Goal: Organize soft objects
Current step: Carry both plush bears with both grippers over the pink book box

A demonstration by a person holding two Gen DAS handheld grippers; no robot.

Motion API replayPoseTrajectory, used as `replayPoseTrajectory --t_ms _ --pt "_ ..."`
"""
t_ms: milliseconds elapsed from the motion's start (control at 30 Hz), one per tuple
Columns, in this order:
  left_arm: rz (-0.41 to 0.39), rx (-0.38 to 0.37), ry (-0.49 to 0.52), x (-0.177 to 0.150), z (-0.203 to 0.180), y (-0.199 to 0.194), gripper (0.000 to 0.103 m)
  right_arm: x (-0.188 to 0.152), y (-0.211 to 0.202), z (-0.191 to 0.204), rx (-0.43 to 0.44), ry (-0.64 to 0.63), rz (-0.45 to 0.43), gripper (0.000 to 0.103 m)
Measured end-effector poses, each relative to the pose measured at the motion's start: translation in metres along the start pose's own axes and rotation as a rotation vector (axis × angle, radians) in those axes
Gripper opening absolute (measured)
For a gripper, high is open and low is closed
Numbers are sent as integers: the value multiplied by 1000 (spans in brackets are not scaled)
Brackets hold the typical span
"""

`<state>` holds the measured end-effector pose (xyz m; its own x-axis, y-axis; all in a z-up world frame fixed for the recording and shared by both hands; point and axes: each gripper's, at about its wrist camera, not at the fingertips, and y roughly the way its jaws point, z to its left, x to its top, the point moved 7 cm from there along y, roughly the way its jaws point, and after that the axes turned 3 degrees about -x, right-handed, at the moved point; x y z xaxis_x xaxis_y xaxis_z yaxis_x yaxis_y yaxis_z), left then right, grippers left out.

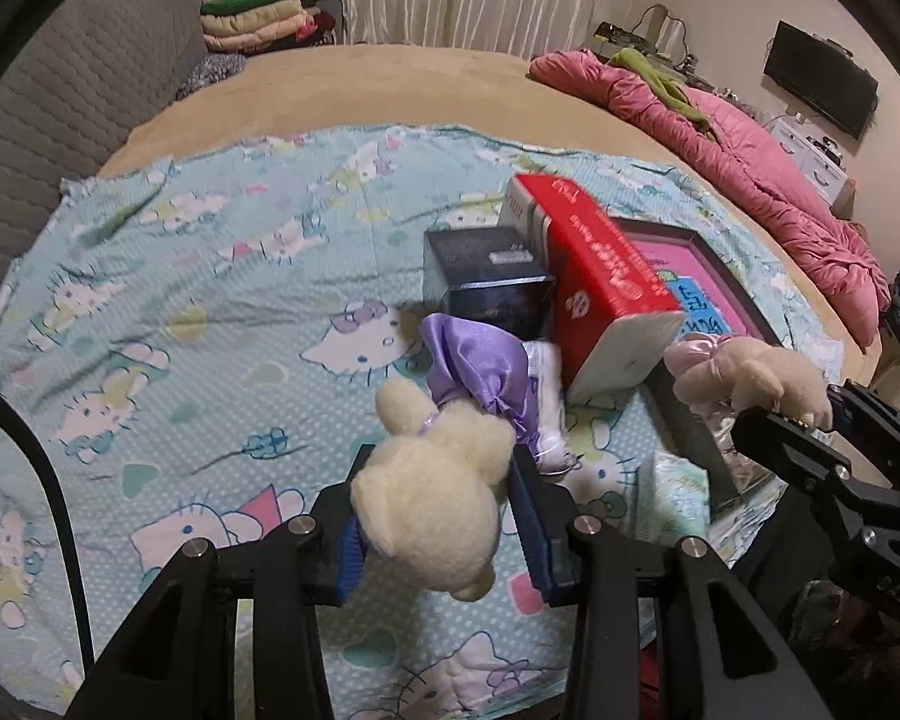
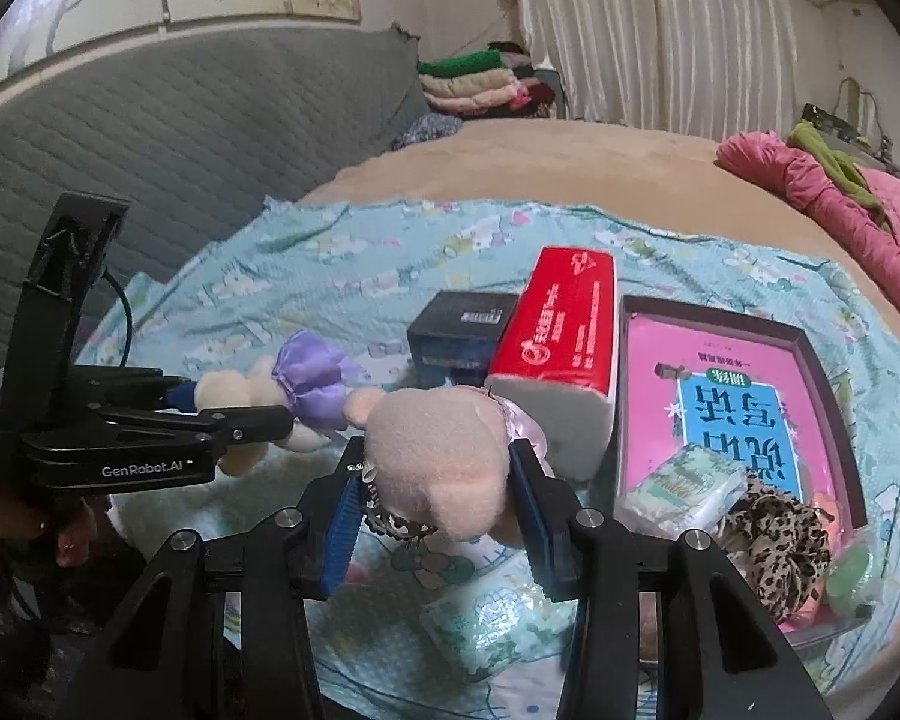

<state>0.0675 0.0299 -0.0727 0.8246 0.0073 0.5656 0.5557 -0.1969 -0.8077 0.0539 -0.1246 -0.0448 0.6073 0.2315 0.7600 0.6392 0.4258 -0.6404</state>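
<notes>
- I am carrying: left gripper clamping the purple-dressed bear, right gripper clamping the pink bear.
- Tray lying ahead-right of the right gripper; next, I judge, lowering both in gently.

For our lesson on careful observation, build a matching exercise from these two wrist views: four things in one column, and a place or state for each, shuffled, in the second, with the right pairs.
Column 1
1. cream bear in purple dress
2. pink bear
3. leopard-print scrunchie
4. red tissue pack

Column 2
A. lying in the tray with the pink book
B. clamped in the right gripper
C. leaning beside the dark box
D. clamped in the left gripper

Pairs: 1-D, 2-B, 3-A, 4-C
</notes>
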Motion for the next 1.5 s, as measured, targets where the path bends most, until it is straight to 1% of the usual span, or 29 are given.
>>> replayPoseTrajectory --t_ms 267,467,600,900,1033,1233,1333,1500 --pt "-37 20 49 16 -28 -26 42 14 -26 -14 14 52 -82 48" --pt "-39 -16 85 28 -61 -34 42 19 -44 -32 3 96 -135 48" --pt "-35 -41 109 35 -85 -33 42 22 -56 -54 -18 145 -170 48" --pt "-52 -78 187 56 -142 -34 42 24 -86 -113 -97 255 -256 48" --pt "-56 -95 220 63 -167 -31 42 23 -101 -136 -131 294 -293 48" --pt "-45 -123 250 68 -196 -19 42 19 -112 -165 -172 350 -327 48" --pt "-29 -134 262 68 -209 -8 42 17 -116 -177 -189 361 -335 48" --pt "-3 -146 273 67 -225 6 42 11 -116 -190 -186 387 -333 48"
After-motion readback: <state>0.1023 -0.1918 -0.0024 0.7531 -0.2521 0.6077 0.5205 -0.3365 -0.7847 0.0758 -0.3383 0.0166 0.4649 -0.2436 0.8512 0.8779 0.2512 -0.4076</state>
